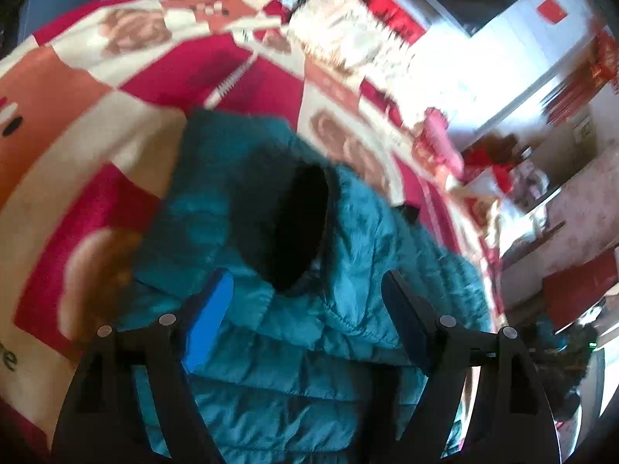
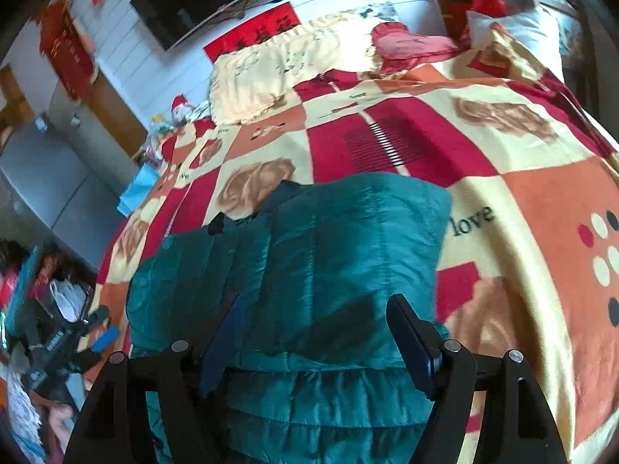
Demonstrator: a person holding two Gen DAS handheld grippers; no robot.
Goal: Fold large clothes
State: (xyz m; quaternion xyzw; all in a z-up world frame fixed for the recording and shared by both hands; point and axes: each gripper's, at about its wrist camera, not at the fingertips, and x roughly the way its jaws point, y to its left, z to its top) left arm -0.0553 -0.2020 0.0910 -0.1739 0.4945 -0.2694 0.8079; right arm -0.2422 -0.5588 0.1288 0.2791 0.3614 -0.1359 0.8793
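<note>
Teal quilted jacket (image 1: pixel 340 255) spread on patchwork blanket (image 1: pixel 96 89), red, cream and orange squares. Left gripper (image 1: pixel 307 301) above the jacket, jaws apart, nothing clamped; blue pads (image 1: pixel 209 317) flanking the fabric just below the dark sleeve opening (image 1: pixel 298 228). Probably not touching cloth, view blurred.

Right wrist view: jacket (image 2: pixel 340 247) folded over, near edge under the right gripper (image 2: pixel 315 332), far edge toward the cream fringed pillow (image 2: pixel 278 69). Right gripper jaws apart, fingers (image 2: pixel 414 344) either side of a quilted fold, pads not pressing it. "love" print (image 2: pixel 474 222) on the blanket (image 2: pixel 522 193) just right of the jacket. Red heart cushion (image 2: pixel 406 44) beyond the jacket, beside the pillow. Second gripper tool (image 2: pixel 65 336) off the jacket's left edge, low on the blanket side.
</note>
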